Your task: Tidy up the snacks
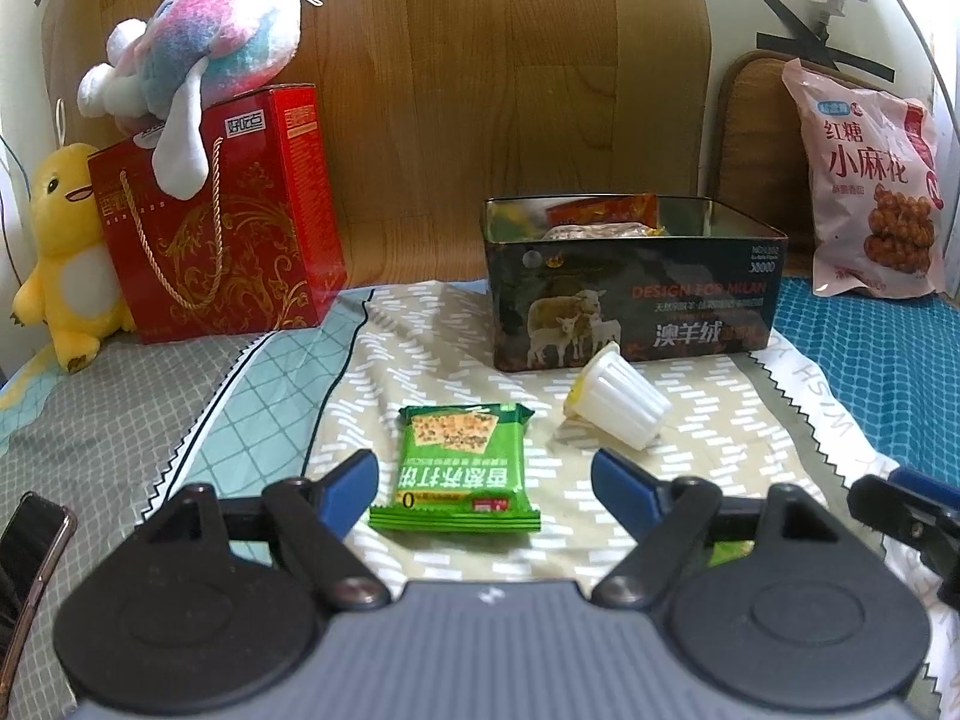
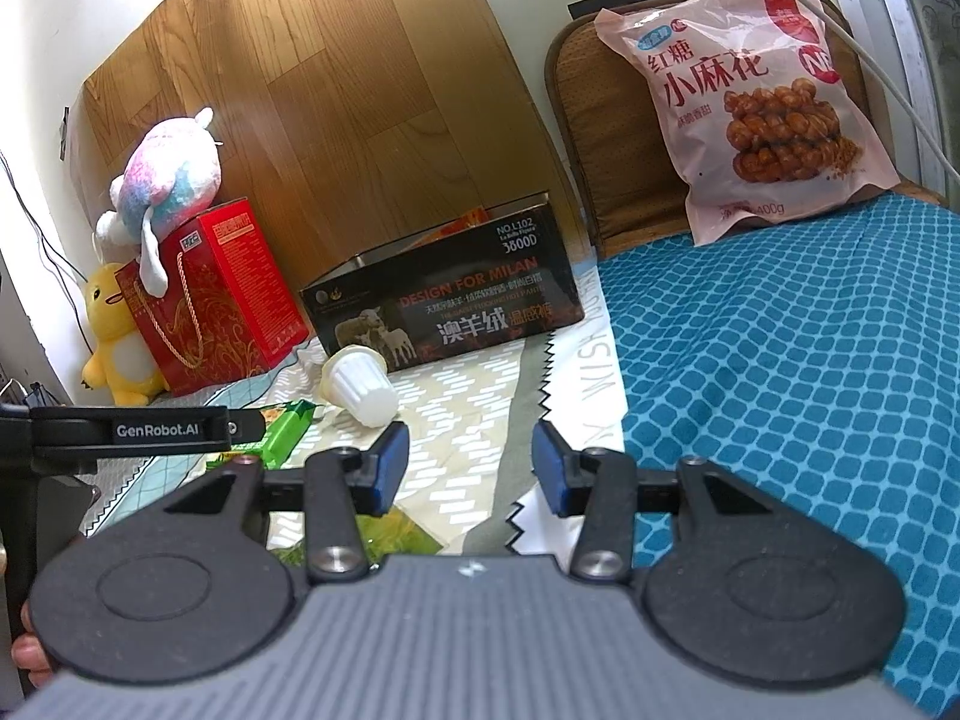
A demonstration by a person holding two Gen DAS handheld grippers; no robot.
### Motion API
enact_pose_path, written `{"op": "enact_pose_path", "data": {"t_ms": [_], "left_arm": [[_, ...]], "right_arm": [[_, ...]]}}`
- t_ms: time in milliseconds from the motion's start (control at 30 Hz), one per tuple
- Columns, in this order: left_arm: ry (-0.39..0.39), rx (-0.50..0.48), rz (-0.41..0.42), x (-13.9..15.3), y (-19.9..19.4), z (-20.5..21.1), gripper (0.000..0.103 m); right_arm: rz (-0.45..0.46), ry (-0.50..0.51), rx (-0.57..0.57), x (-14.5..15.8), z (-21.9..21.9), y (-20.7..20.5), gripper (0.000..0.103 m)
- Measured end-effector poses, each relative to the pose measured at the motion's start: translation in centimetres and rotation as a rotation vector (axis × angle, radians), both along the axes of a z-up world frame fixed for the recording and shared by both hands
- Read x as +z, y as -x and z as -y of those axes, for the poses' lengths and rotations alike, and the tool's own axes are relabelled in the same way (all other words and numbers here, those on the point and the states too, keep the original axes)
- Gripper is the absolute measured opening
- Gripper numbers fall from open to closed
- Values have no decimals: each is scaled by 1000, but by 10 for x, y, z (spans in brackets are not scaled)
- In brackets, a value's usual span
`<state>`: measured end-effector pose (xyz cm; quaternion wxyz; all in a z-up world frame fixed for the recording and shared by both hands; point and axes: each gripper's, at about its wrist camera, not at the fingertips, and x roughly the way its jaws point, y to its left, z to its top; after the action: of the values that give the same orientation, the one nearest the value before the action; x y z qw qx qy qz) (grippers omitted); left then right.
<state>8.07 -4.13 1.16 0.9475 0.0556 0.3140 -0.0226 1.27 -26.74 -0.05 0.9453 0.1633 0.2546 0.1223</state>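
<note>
Glossy metal tin (image 1: 630, 312), shiny plastic biscuit packet (image 1: 459, 468), cloth bedding (image 1: 420, 348).

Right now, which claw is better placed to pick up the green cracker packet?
Left. The left claw is open with the green cracker packet lying between its fingers; the right claw sits off to the packet's side.

Green cracker pack (image 1: 461, 468) with white lettering; white ribbed jelly cup (image 1: 618, 411) with yellow lid. Tin (image 1: 630, 300) black, printed with pale sheep and orange text. Cloth (image 1: 456, 336) beige with white dashes. Gift bag (image 1: 222, 222) red with gold scrollwork and gold cord. Plush (image 1: 204, 54) mottled pink, blue and white; duck (image 1: 66, 246) yellow with white belly. Snack bag (image 2: 750, 102) pink, brown twists pictured. Mat (image 2: 810, 360) teal with a lighter grid. Gripper pads (image 2: 393, 468) blue.
</note>
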Motion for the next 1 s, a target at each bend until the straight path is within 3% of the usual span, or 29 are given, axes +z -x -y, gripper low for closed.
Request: {"op": "enact_pose_path", "data": {"t_ms": [1000], "left_arm": [[-21,-3,29,1,5,-1,89]], "right_arm": [[-1,-6,-20,-1,1,1,53]]}}
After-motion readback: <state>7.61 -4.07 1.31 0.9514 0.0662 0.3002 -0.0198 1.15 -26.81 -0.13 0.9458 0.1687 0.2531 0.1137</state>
